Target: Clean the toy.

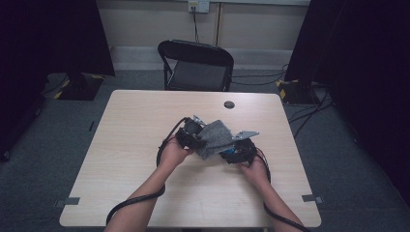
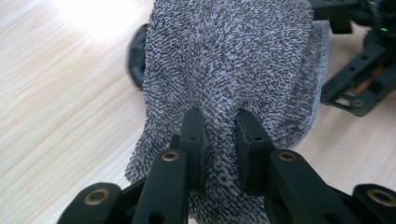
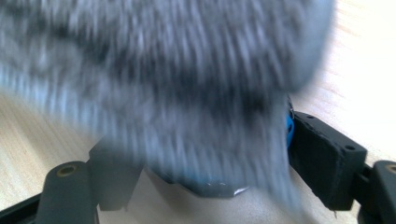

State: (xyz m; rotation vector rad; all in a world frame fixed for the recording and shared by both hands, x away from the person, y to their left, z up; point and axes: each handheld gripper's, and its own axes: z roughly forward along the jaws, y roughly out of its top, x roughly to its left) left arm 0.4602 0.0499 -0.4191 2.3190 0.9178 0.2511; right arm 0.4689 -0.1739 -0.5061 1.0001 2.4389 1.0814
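Note:
A grey terry cloth [image 1: 215, 137] hangs over the middle of the wooden table [image 1: 145, 116]. My left gripper [image 1: 197, 141] is shut on a fold of the cloth [image 2: 233, 60], its jaws [image 2: 217, 116] pinching the pile near the lower edge. The cloth drapes over a round dark object with a blue rim [image 3: 288, 128], which sits between the wide-set jaws of my right gripper [image 3: 215, 158]. In the high view the right gripper [image 1: 231, 153] is just right of the left one, pointing toward it. The cloth [image 3: 163, 70] hides most of the object; its dark edge [image 2: 136, 56] shows past the cloth.
A small dark round disc [image 1: 229, 104] lies on the table near its far edge. A black folding chair [image 1: 197, 65] stands behind the table. Cables trail from both grippers toward the near edge.

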